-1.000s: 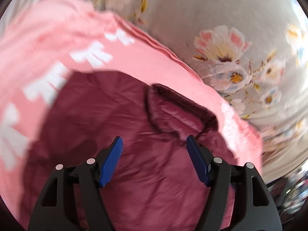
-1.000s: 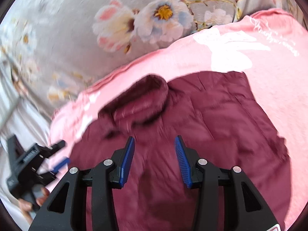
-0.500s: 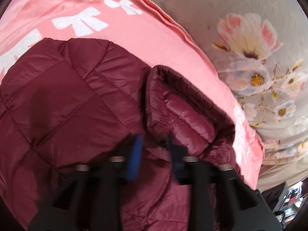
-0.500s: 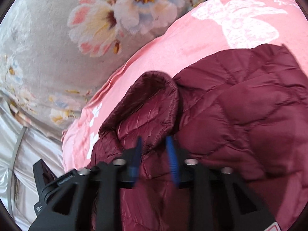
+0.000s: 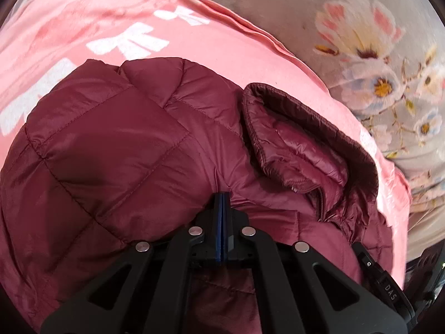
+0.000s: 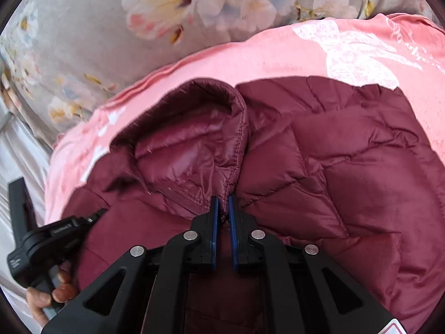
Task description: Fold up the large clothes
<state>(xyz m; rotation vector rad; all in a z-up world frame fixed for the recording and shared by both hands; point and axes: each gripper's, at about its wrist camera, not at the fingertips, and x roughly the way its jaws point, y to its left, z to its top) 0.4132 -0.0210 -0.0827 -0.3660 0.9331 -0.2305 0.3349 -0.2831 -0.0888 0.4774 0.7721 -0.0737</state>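
A dark red quilted jacket [image 5: 111, 153] lies spread on a pink blanket [image 5: 222, 50], its stand-up collar [image 5: 300, 150] gaping towards the far side. My left gripper [image 5: 221, 194] is shut, its blue pads pinching a pucker of jacket fabric just left of the collar. In the right wrist view the jacket [image 6: 347, 153] fills the lower half, with the collar [image 6: 189, 144] left of centre. My right gripper [image 6: 222, 199] is closing, and a thin fold of jacket at the collar's base is nipped between its pads.
The pink blanket [image 6: 250, 58] with white prints lies over a grey floral sheet [image 6: 83, 41]. The left gripper's black body [image 6: 50, 236] and the hand [image 6: 55, 292] holding it show at the right wrist view's lower left. Pale fabric runs along that left edge.
Both grippers came down onto the jacket near the collar and went from wide open to closed on its fabric. The jacket now looks larger and sharper in both views.
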